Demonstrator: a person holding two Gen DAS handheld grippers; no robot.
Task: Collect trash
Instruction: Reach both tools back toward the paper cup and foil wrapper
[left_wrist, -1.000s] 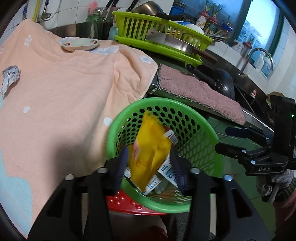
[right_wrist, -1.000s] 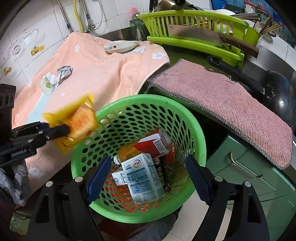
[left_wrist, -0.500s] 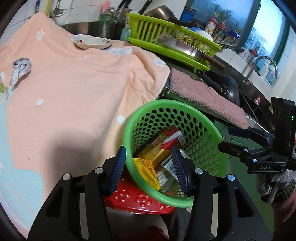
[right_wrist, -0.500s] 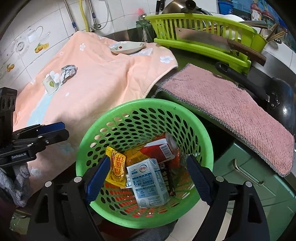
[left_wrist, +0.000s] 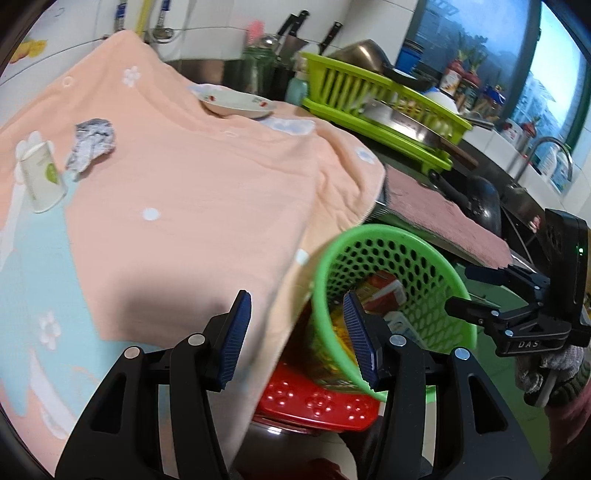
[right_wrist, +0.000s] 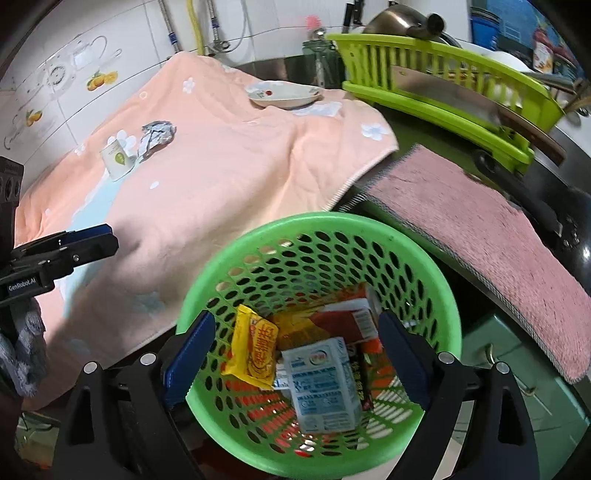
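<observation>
a big peach towel (right_wrist: 229, 166) covers the kitchen surface, with white tiles on the wall behind it. a pink mat (right_wrist: 480, 236) lies to the right of the towel, and a lime dish rack (right_wrist: 443, 85) stands behind the mat. the green basket (right_wrist: 439, 291) sits just below the towel's edge on something red (left_wrist: 317, 398). in the basket are a white carton (right_wrist: 321, 384), a red box (right_wrist: 347, 321) and a yellow snack bag (right_wrist: 255, 350). the bag stands on end, its long side up and down, leaning on the basket's left wall. a paper cup (right_wrist: 116, 160) lies on its side on the towel, touching a crumpled gray wrapper (right_wrist: 157, 136). a small dish (right_wrist: 282, 94) sits at the towel's far end. the right claw (right_wrist: 295, 363) is spread wide around the basket's front. the left claw (left_wrist: 295, 332) is wide too and holds nothing.
</observation>
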